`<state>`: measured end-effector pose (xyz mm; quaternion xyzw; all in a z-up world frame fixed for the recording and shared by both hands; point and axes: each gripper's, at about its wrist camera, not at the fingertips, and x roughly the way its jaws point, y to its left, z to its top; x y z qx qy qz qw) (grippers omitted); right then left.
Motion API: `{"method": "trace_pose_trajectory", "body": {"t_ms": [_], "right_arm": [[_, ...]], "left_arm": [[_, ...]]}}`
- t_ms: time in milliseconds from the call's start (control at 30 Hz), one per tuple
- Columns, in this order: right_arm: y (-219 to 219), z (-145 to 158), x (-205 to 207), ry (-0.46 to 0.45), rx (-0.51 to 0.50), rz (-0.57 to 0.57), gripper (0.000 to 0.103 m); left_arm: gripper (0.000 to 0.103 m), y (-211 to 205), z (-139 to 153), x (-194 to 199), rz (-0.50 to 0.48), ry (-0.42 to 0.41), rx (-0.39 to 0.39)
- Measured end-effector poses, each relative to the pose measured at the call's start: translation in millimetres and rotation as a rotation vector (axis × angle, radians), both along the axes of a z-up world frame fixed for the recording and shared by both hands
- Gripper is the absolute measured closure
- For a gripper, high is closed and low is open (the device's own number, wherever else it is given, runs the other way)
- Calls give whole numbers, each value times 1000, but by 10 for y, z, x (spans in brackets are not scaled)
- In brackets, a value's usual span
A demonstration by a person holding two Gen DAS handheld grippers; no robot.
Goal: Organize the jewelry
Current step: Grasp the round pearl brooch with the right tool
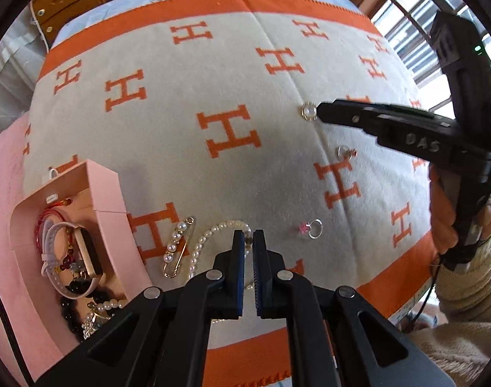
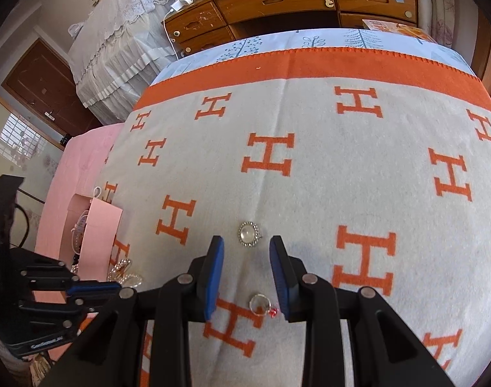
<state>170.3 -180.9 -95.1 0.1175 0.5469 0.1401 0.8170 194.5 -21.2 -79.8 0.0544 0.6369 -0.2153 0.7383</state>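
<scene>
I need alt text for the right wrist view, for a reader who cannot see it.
The open right gripper hovers over a blanket patterned with orange H letters, just short of a round pearl ring. A ring with a red stone lies between its fingers; a pink box sits at left.

three rings, one pearl strand, one pearl pin, one pink box

Pearl bracelet — draped on blanket
</scene>
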Motion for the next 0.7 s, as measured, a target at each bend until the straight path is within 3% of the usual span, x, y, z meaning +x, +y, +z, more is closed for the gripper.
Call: {"method": "trace_pose_trajectory", "body": {"t_ms": [200, 500, 700], "right_arm": [[111, -79, 99, 70, -35, -37, 73], [221, -80, 126, 129, -69, -95, 73], [338, -84, 203, 114, -103, -131, 73]], "left_arm": [[100, 192, 303, -75, 104, -66, -80], [100, 404, 198, -241, 163, -21, -154], [100, 534, 232, -341, 164, -27, -198]]}}
